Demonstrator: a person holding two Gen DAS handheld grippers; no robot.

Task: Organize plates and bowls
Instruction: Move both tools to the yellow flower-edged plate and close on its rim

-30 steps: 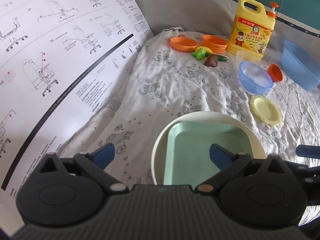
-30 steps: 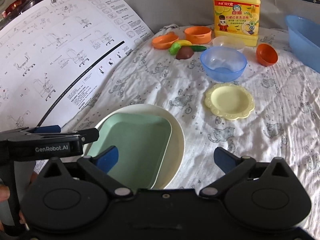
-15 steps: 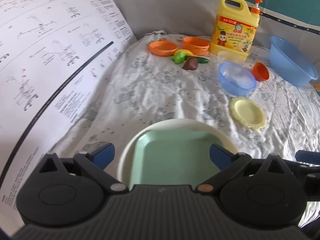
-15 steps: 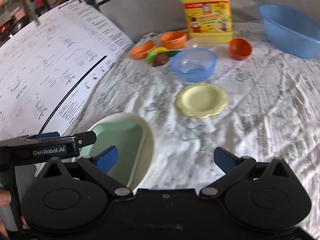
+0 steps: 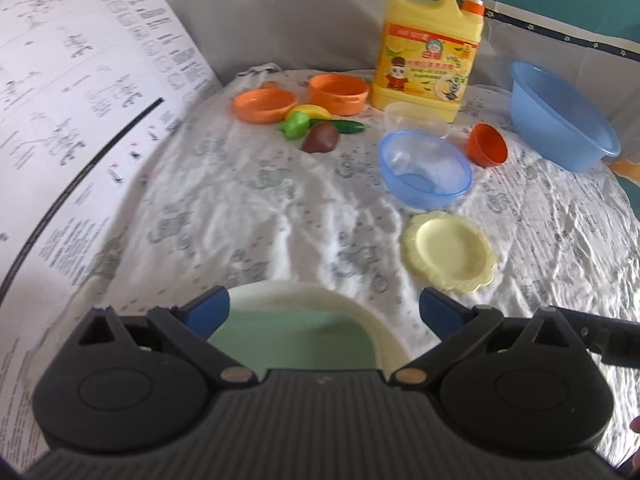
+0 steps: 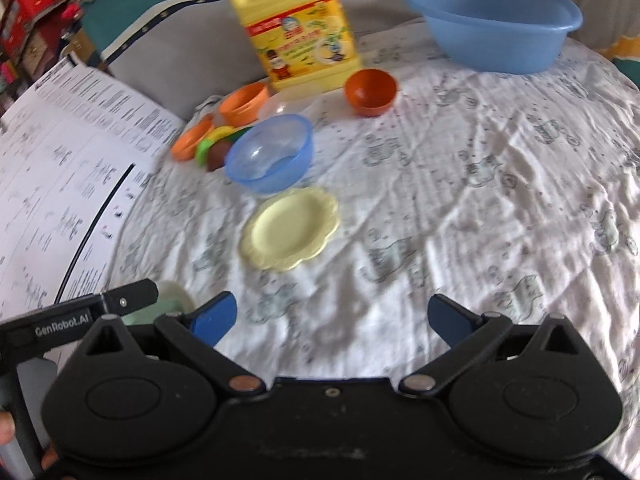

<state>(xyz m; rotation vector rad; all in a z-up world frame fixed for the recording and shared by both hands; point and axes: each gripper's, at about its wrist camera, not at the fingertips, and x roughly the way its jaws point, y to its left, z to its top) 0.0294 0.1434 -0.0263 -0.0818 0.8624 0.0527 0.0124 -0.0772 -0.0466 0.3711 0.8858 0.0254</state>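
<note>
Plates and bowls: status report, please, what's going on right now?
Left gripper open over green tray nested in cream plate. Right gripper open, empty, facing yellow plate. Blue bowl just beyond; nothing between.

Detergent jug (image 5: pixel 428 44) — toy vegetables (image 5: pixel 316 130) — instruction sheet (image 5: pixel 68 120)

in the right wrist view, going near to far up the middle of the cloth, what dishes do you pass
Yellow plate → small blue bowl → orange bowl → big blue basin.
</note>
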